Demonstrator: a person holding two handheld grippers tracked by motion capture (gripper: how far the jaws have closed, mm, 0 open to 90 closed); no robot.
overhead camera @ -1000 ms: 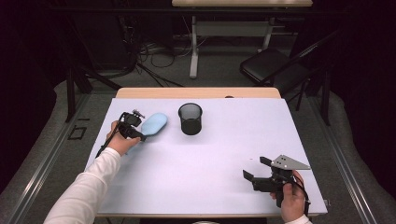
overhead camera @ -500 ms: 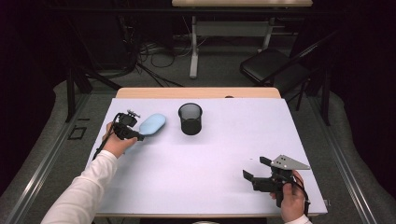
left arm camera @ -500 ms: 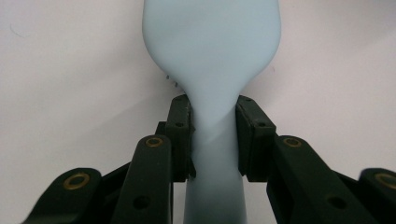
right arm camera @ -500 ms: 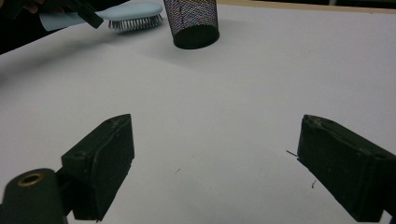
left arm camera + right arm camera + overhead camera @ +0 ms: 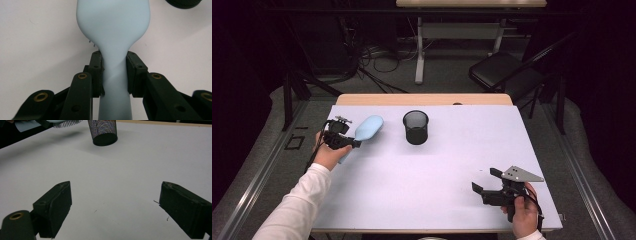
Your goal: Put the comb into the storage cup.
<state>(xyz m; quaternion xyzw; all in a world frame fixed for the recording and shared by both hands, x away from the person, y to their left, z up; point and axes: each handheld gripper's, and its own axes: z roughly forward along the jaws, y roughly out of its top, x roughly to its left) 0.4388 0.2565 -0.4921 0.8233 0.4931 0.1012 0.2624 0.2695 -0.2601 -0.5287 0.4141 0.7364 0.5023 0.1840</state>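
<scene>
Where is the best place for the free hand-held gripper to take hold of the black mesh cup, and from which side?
Grip the mesh cup at its rim, coming from above with one jaw inside and one outside. It stands upright with its mouth open, and its round body looks wide to span. The right hand-held gripper is open and empty; the left hand-held gripper holds the blue brush.

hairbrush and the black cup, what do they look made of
The hairbrush looks like pale blue moulded plastic with a smooth matte back, no seams or grain; the right gripper view shows dark, thin bristles, material unclear. The cup appears to be black wire mesh, likely metal, since the table shows through its wall above a solid base.
</scene>
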